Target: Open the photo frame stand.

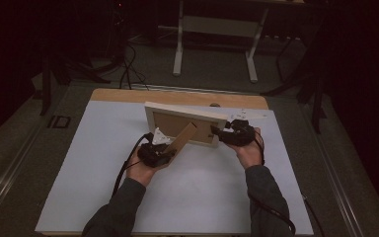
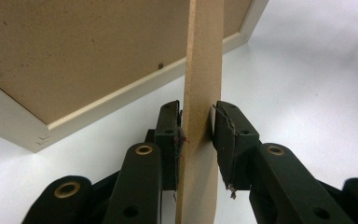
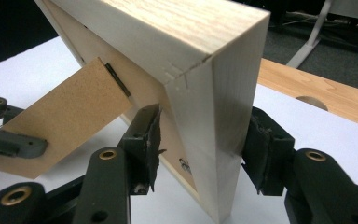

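Nearest me, the person's two sleeved forearms come up over the white desk [image 1: 103, 163], each hand holding a gripper. The left gripper [image 1: 157, 154] has its jaws closed on the brown fibreboard stand leg [image 1: 183, 137]; in the left gripper view the strip [image 2: 200, 116] runs upright between the two black pads, one pad flat on it, the other at its edge. The leg slants away from the frame's back toward the left hand.

Just beyond, the picture frame [image 1: 185, 123] stands on its lower edge on the white surface near the middle of the desk, its brown backing facing the person. The right gripper [image 1: 223, 132] is at the frame's right end. In the right gripper view the pale wooden corner [image 3: 214, 116] sits between the jaws; the far pad touches the wood, while the near pad stands beside the backing, and I cannot tell whether it presses.

Behind the frame a strip of bare wooden desktop [image 1: 128, 95] shows, with a round hole [image 1: 215, 104] in it. Farther off, on the dark floor, stand the white legs of another table [image 1: 178, 49] and some black cables [image 1: 128, 69].
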The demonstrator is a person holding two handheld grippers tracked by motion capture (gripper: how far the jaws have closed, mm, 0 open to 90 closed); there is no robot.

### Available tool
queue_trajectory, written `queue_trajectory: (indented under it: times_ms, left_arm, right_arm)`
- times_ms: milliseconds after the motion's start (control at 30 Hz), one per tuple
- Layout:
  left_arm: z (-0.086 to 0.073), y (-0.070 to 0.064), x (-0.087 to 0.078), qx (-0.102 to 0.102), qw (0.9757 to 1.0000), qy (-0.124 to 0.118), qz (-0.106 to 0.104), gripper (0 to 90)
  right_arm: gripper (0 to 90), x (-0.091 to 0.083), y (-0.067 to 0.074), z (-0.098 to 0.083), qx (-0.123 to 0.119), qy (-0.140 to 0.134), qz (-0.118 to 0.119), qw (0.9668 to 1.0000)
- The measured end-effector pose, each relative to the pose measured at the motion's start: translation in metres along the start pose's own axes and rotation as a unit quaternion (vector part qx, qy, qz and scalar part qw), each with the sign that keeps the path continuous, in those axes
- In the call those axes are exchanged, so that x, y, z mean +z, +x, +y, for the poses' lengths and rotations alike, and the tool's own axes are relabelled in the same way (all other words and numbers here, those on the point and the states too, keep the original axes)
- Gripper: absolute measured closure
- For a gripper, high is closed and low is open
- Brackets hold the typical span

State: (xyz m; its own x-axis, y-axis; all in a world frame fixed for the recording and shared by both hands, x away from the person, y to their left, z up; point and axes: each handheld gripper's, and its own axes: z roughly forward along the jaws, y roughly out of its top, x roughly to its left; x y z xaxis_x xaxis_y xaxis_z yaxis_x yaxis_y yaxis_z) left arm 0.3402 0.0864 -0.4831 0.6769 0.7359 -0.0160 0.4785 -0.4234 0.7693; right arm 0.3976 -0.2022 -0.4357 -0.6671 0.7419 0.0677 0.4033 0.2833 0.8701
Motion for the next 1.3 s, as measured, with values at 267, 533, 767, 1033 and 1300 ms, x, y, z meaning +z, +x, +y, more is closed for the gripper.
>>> queue_trajectory:
  times_ms: [267, 533, 767, 1033, 1300]
  left_arm:
    - [-0.003, -0.003, 0.0, 0.004, 1.0, 0.002, 0.001, 73.3]
    - [-0.008, -0.005, 0.0, 0.004, 1.0, 0.0, 0.002, 73.3]
    - [-0.012, -0.007, 0.0, 0.008, 1.0, 0.003, 0.003, 73.4]
    - [-0.015, -0.009, 0.0, 0.009, 0.9999, 0.004, 0.002, 73.7]
    - [-0.017, -0.01, 0.001, 0.008, 1.0, 0.004, 0.003, 73.8]
  right_arm:
    - [52.1, -0.004, 0.01, -0.004, -0.015, -0.002, -0.014, 0.9998]
    - [54.5, -0.008, 0.018, -0.009, -0.022, -0.003, -0.012, 0.9997]
    - [54.7, -0.01, 0.022, -0.011, -0.027, -0.003, -0.004, 0.9996]
    - [54.5, -0.012, 0.025, -0.014, -0.031, -0.001, 0.002, 0.9995]
    - [54.3, -0.012, 0.027, -0.016, -0.037, 0.0, 0.008, 0.9993]
